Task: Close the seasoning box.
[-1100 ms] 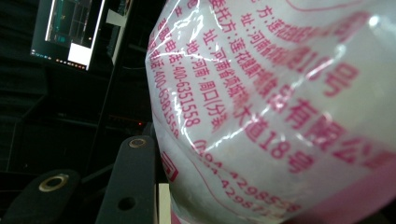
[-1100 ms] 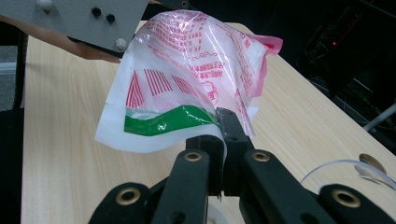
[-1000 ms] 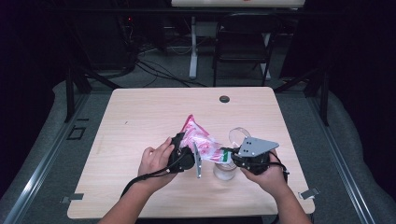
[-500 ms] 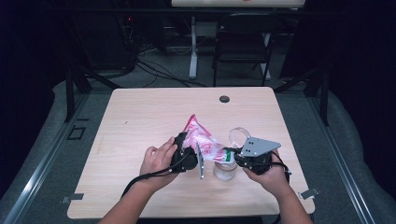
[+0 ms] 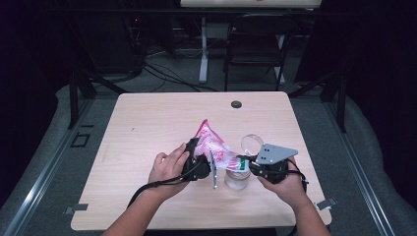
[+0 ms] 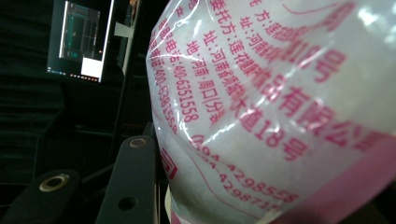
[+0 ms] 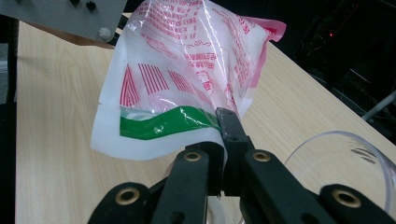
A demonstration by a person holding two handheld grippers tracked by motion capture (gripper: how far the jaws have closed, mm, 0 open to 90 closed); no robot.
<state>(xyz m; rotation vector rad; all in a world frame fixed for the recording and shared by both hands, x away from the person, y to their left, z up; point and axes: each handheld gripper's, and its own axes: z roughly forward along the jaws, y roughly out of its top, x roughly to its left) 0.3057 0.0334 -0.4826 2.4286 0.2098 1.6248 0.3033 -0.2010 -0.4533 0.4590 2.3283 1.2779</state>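
Note:
A pink-and-white plastic bag point(image 5: 212, 146) with red print hangs tilted between my two grippers near the table's front middle. My left gripper point(image 5: 200, 161) is shut on its body; the print crowds the left gripper view, where one black finger point(image 6: 133, 179) lies against the bag point(image 6: 280, 107). My right gripper point(image 7: 223, 116) is shut on the lower edge of the bag point(image 7: 187, 70), at its green stripe, and appears in the high view as the right gripper point(image 5: 246, 163). A clear jar point(image 5: 237, 180) stands on the table right under the bag's low end.
A second clear round container point(image 5: 252, 142) sits just behind the right gripper; its rim point(image 7: 345, 161) shows to that gripper's right. A black grommet point(image 5: 236, 104) lies near the wooden table's point(image 5: 147, 123) far edge. A chair point(image 5: 255, 49) stands beyond the table.

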